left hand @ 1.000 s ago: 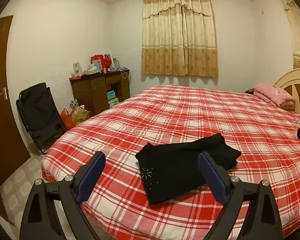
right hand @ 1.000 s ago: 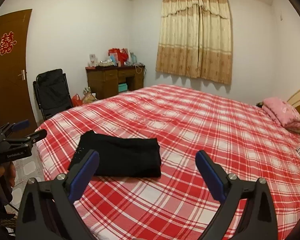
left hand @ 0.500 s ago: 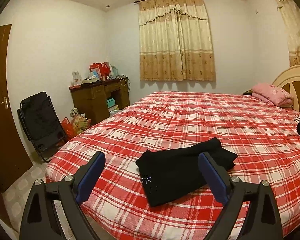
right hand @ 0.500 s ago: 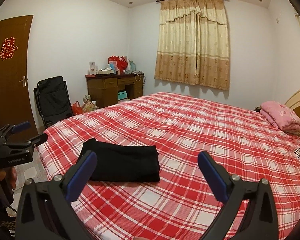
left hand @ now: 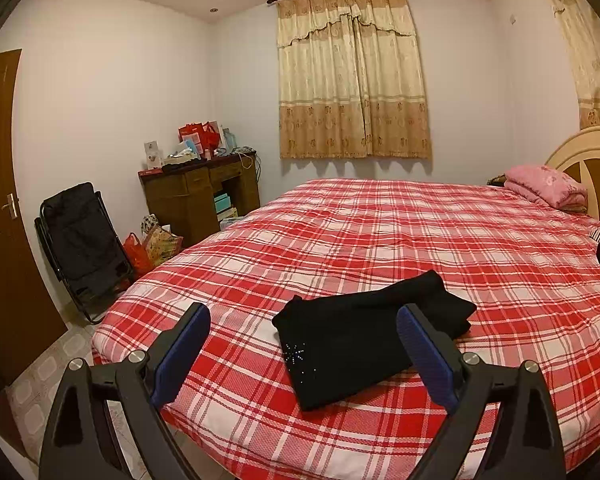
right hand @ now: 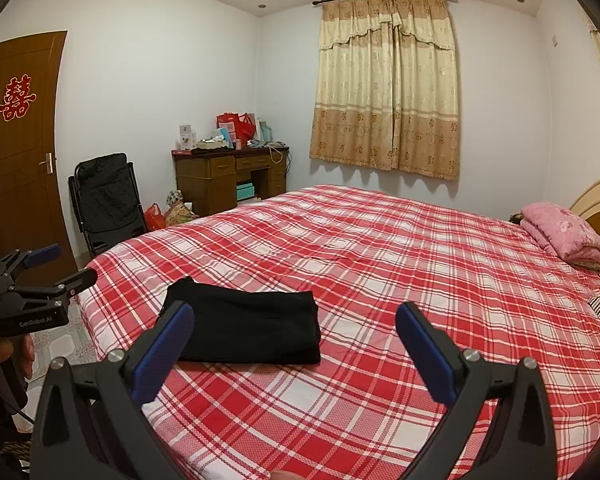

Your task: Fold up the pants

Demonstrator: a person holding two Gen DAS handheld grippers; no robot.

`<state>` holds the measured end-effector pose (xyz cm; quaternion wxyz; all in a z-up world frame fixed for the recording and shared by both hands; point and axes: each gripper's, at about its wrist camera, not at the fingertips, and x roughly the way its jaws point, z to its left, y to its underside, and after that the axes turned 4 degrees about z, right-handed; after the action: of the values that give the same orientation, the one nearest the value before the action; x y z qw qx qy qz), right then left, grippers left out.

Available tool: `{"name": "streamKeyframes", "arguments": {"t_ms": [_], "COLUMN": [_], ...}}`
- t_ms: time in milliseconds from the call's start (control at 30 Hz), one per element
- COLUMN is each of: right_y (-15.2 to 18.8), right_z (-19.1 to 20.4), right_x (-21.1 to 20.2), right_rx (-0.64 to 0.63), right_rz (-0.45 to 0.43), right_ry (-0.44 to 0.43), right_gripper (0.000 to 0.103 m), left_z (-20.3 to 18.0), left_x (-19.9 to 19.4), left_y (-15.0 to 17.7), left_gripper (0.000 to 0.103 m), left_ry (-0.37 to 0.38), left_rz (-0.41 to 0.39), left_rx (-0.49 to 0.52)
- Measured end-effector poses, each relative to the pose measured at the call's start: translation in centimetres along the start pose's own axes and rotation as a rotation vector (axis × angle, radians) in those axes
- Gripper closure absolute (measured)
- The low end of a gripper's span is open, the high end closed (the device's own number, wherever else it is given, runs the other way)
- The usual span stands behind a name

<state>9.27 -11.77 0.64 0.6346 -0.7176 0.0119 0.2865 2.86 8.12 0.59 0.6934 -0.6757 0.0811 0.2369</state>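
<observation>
Your left gripper [left hand: 303, 346] has its blue fingers wide apart and holds nothing. From your left wrist view, the black pants [left hand: 363, 336] lie folded on the red checked bed [left hand: 419, 240], near its near edge.

From your right wrist view, your right gripper [right hand: 295, 338] is wide apart too and holds nothing. The pants [right hand: 252, 328] lie to the left, and your left gripper [right hand: 48, 268] is at the far left.
</observation>
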Motion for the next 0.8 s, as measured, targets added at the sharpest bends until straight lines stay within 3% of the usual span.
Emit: {"name": "streamKeyframes", "arguments": {"t_ms": [800], "right_y": [-0.22], "right_z": [0.08], "right_x": [-0.58], "right_rx": [-0.016], "right_rz": [-0.01], "right_ry": [0.009], "right_gripper": [0.0], "left_z": [-0.67], "left_x": [-0.44], "left_y": [-0.04], "left_gripper": [0.008], "left_ry": [0.005], "left_rz": [-0.02], "left_rx": [0.025]}}
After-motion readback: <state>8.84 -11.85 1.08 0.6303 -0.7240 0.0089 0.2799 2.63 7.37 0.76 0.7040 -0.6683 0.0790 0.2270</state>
